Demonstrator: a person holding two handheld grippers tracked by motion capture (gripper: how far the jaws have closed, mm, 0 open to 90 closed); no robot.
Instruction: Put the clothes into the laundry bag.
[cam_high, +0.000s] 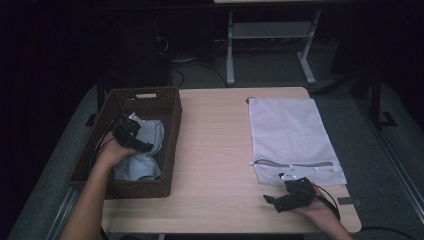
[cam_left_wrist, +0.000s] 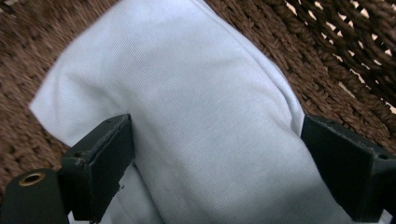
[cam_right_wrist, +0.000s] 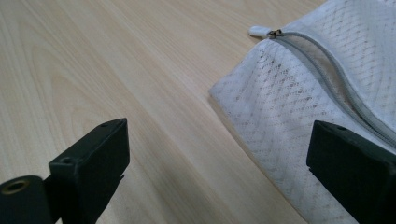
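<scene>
A brown woven basket (cam_high: 170, 131) stands at the table's left side with pale blue cloth (cam_high: 148, 150) bunched inside. My left gripper (cam_high: 134, 137) is down in the basket, open, its jaws spread either side of a fold of the pale blue cloth (cam_left_wrist: 196, 116). A white mesh laundry bag (cam_high: 290, 132) with a grey zipper (cam_high: 292, 163) lies flat on the right half of the table. My right gripper (cam_high: 282, 192) hovers open by the bag's near left corner. In the right gripper view the mesh bag (cam_right_wrist: 299, 116) and its zipper pull (cam_right_wrist: 261, 31) lie ahead to the right.
The light wooden table (cam_high: 215, 150) has bare surface between basket and bag. The basket's woven wall (cam_left_wrist: 327, 60) rises close behind the cloth. A white desk frame (cam_high: 270, 45) stands on the dark floor beyond the table.
</scene>
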